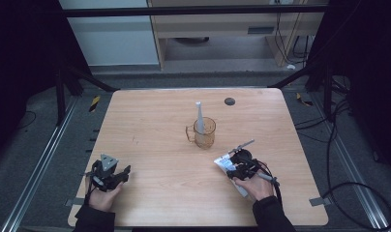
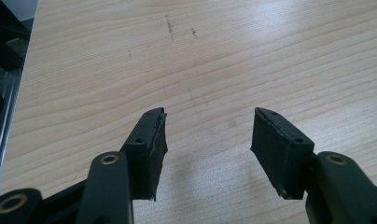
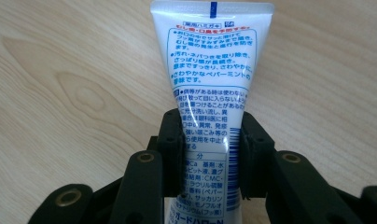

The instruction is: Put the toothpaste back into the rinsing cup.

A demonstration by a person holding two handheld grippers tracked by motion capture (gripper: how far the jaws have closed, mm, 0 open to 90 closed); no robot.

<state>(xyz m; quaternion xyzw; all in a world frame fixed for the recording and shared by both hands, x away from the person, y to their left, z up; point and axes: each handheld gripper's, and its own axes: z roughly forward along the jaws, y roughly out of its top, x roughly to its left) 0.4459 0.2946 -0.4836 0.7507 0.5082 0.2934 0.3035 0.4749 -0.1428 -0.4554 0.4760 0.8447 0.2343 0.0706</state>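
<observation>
Toothpaste tube (image 3: 210, 88) is what we've got clamped in our right gripper (image 3: 211, 154) at the moment. Both black jaws press on the sides of the tube's lower body, with the flat crimped end pointing away from the camera and the blue printed back label facing up. Grabbing it across the narrow middle seems sensible to us, since the wide crimp would be harder to span and the soft body gives the pads something to bite into.

From the high view, the right gripper (image 1: 238, 164) sits low over the near right part of the wooden table (image 1: 155, 125), and the tube (image 1: 224, 163) sticks out toward the left of it, at or just above the surface; we can't tell whether it's actually lifted clear.

Our left gripper (image 2: 207, 140) has its jaws wide apart with nothing between them, just bare wood grain below. It's parked at the near left (image 1: 108, 175), well apart from everything, probably just keeping out of the way.

Further out, a clear amber mug (image 1: 203, 132) stands near the table's middle with a white toothbrush (image 1: 200, 116) standing in it, leaning on the rim. Our guess is the tube is headed there too.
</observation>
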